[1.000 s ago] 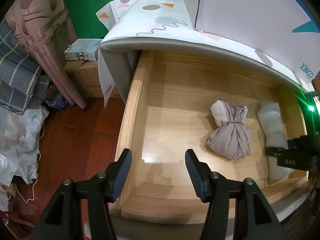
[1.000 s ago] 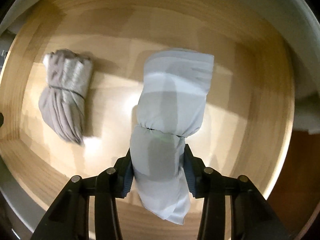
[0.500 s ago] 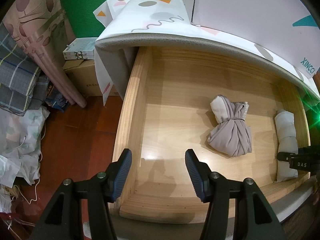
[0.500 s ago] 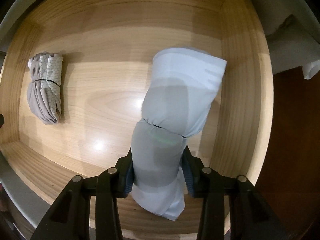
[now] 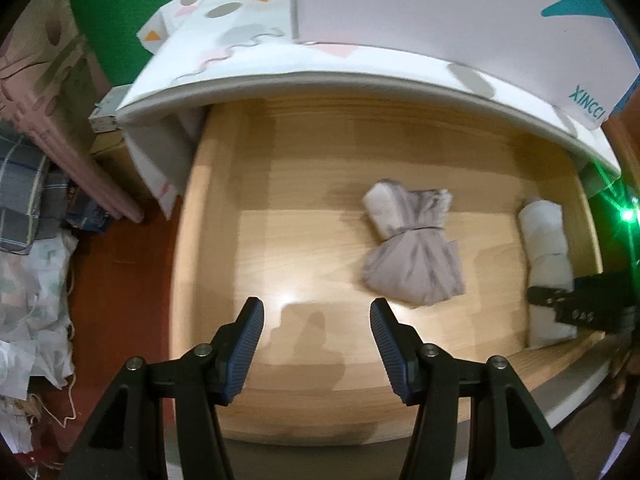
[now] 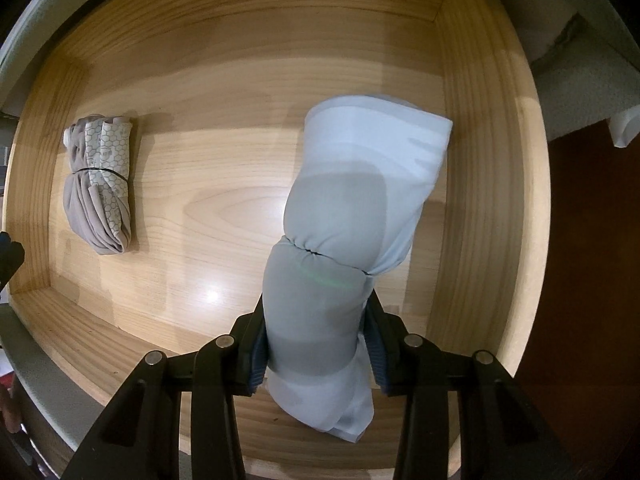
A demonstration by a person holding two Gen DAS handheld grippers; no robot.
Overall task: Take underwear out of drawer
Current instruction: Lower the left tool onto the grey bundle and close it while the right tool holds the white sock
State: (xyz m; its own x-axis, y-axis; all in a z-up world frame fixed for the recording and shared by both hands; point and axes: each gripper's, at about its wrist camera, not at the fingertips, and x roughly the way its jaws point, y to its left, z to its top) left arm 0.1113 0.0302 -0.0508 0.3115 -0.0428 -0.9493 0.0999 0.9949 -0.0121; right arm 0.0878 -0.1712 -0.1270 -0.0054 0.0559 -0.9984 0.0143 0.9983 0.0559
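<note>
1. Right wrist view: the right gripper [image 6: 316, 344] is clenching the near half of the pale blue bundle [image 6: 352, 248], both pads pressing into the cloth below its elastic band. The grip looks about as tight as a second ago.
2. The bundle's far end is pointing toward the right wall of the drawer [image 6: 484, 160]. A second ago it was sitting nearer the middle of the drawer floor, so the held underwear is travelling sideways toward that wall. Whether it is clear of the floor, I cannot tell.
3. The grey bundle [image 6: 100, 196], tied with a dark band, is lying well apart to the left and is not being touched.
4. Left wrist view: the left gripper [image 5: 316, 344] is hanging released, nothing between its pads, above the front part of the drawer floor. It is drifting slightly, framing more of the drawer's middle than before.
5. Outward: the patterned mat [image 5: 240, 60] is covering the top above the drawer; the red floor [image 5: 120, 280] is lying to the left.
6. Judgement: one bundle is secured but not yet out; a lift over the wall is remaining, then the grey one.
</note>
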